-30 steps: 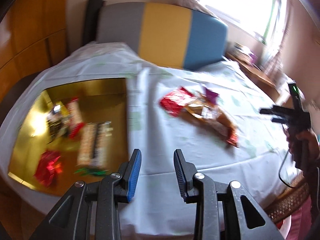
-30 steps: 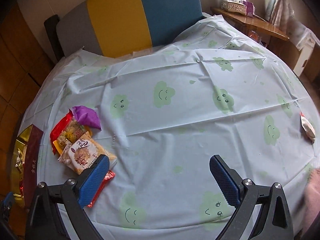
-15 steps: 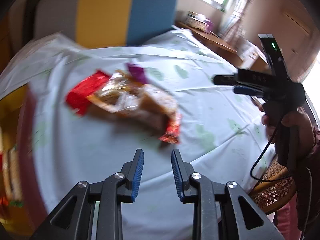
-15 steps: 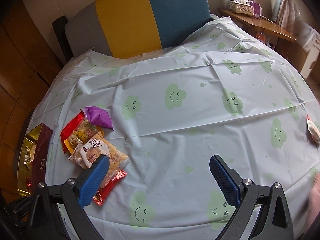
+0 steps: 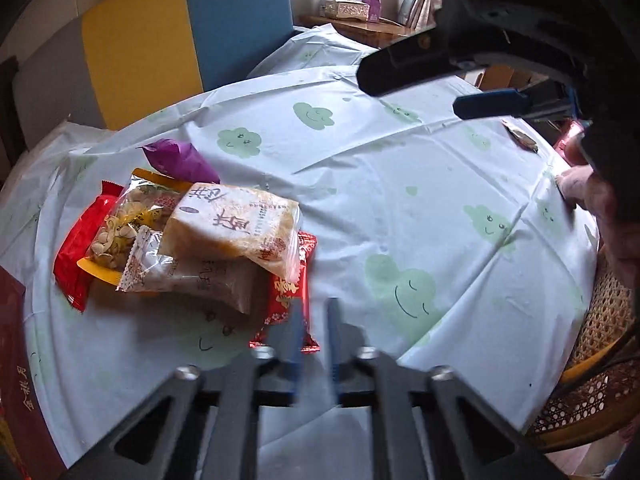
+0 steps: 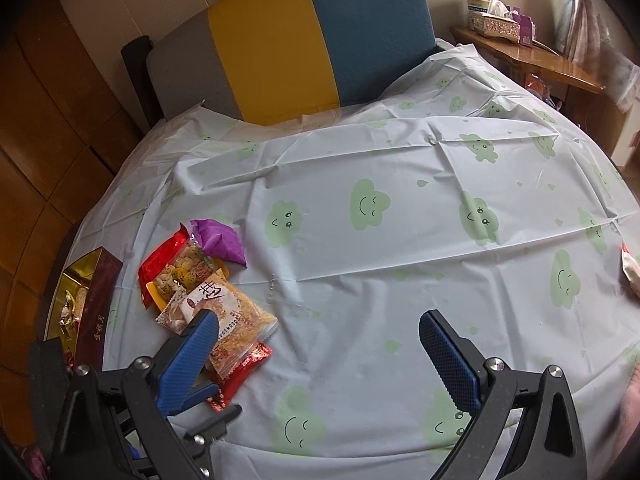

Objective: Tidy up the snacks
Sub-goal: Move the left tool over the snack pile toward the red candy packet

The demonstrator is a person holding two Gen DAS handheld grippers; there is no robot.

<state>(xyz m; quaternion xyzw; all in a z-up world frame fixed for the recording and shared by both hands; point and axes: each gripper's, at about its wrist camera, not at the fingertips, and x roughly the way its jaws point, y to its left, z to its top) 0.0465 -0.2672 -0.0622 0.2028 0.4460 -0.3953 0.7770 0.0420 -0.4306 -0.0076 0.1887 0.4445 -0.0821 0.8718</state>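
A pile of snack packets (image 5: 192,240) lies on the cloud-print tablecloth (image 5: 400,208): a clear yellow-crumb bag (image 5: 236,228) on top, a purple pouch (image 5: 176,160) behind, a long red packet (image 5: 286,296) at the near side. The pile also shows in the right wrist view (image 6: 200,288). My left gripper (image 5: 312,332) hovers just in front of the red packet, jaws narrowly apart and empty. My right gripper (image 6: 320,340) is wide open and empty, right of the pile. A gold-lined box (image 6: 80,300) with several snacks sits at the table's left edge.
A grey, yellow and blue chair back (image 6: 300,40) stands behind the table. A wooden side shelf (image 6: 532,56) with a tissue box is at the far right. One stray packet (image 6: 630,272) lies at the table's right edge. A wicker chair (image 5: 592,380) is near right.
My left gripper swung right from the gold box to the snack pile and moved close to it, its jaws narrowing. My right gripper stayed open and drew back slightly.
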